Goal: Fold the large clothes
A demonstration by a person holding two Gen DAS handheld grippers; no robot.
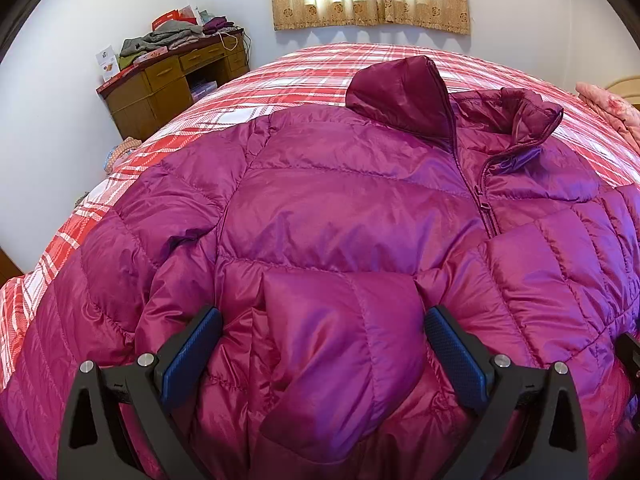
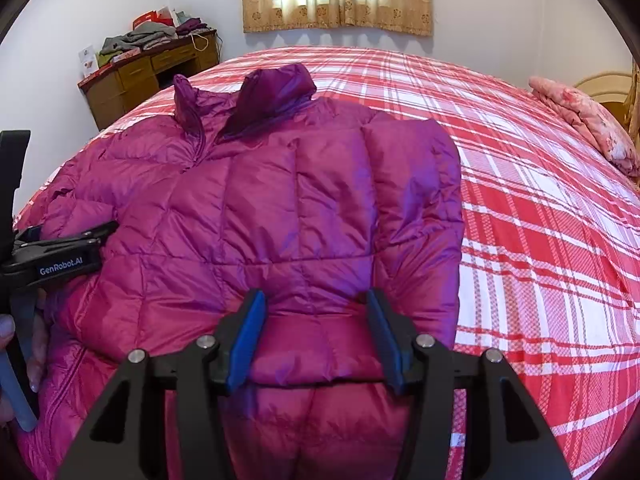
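At bottom centre, the right gripper (image 2: 316, 336) stands released astride the jacket (image 2: 260, 200) hem; puffy slick fabric could spring unfolded.

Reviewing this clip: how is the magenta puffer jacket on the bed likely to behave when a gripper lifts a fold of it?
The jacket looks floppy: it drapes and creases. Its shiny shell suggests it may slip between pads. Puffy quilted panels suggest it is light for its bulk and may spring back.
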